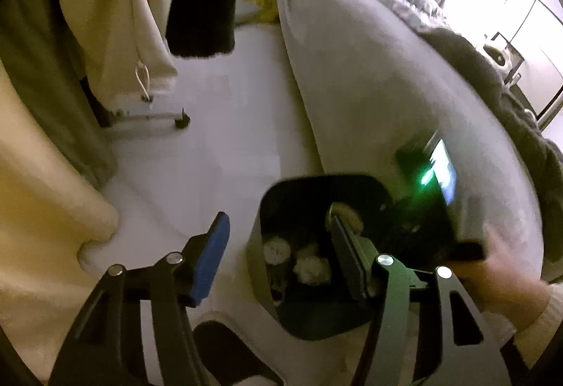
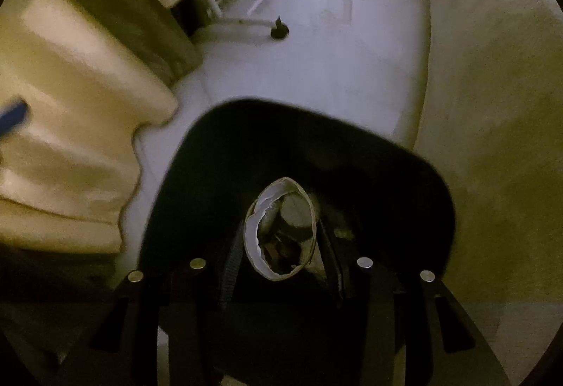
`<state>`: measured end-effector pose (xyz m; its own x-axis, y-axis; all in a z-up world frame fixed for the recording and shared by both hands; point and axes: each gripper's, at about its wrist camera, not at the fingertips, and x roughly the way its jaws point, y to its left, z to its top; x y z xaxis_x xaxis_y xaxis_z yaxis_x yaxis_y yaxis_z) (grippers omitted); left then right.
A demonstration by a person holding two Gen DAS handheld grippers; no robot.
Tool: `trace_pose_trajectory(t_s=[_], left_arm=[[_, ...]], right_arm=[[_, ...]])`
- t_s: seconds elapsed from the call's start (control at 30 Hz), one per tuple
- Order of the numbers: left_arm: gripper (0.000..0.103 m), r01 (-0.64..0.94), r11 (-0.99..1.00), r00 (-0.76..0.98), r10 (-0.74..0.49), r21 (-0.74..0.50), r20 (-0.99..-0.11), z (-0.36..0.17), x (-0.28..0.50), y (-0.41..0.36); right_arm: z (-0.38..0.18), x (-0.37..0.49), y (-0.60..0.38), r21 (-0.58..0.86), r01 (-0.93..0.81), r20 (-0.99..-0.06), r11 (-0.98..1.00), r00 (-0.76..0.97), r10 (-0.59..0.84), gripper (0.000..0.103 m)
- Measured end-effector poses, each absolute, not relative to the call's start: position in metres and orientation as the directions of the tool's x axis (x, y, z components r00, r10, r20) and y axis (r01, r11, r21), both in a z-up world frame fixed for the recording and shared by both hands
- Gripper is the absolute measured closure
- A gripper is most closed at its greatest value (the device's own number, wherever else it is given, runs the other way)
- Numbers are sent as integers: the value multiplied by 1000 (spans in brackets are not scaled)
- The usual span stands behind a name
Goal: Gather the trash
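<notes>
- Left wrist view: the left gripper [image 1: 281, 263] is hanging with its jaws spread wide and nothing between them, its blue pad [image 1: 211, 259] over the pale floor [image 1: 228, 104] and the other finger over the open black bin [image 1: 316, 315].
- Inside the bin, crumpled white trash [image 1: 311, 268] is lying at the bottom.
- The right gripper [image 1: 346, 220] is reaching over the bin mouth from the right.
- Right wrist view: the right gripper [image 2: 281, 245] is squeezing a cardboard tube [image 2: 281, 231] into an oval, jaws narrowed against its sides, directly above the bin [image 2: 218, 146].
- Beyond the bin, a cream curtain [image 2: 70, 104] is hanging at left, and the edge of a grey bed [image 2: 492, 69] is running along the right.
- Farther back, a clothes rack's wheeled foot [image 2: 279, 30] is resting on the floor [image 2: 316, 69].
</notes>
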<state>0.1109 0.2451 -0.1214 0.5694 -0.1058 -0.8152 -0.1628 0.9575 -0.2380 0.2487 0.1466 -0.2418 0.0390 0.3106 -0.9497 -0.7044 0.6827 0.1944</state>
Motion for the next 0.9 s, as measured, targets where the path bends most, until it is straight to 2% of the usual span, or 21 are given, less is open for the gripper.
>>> trace_pose_trajectory(t_s=[0.17,0.3,0.47,0.57,0.73,0.8,0.9], left_arm=[[41,-139,963,614,-100,-232,-783,-102,109,246],[39,-137,964,638,-89,-227,-765,-91,110,247],[38,-138,971,674,-51,-194,-737,-73,108,247],[33,-133,983,711,4,-129,-704,-53,103,239],[27,-139,982,754,21,-128,-656,-26,93,228],[25,-160,985,761,84,-59,-644,-15,84,218],[16,-147,988,777,82,-54,-624,1,77,206]], right_arm=[[-261,240,150,149,-726,-971,671,20,237,59],[-271,235,150,107,-735,-982,669,26,186,41],[-268,230,145,89,-734,-984,674,40,174,41],[-249,222,133,94,-727,-976,680,68,207,41],[-200,210,115,87,-708,-948,701,157,276,39],[-179,206,105,90,-685,-931,723,200,306,29],[-144,195,83,105,-648,-896,754,267,355,27]])
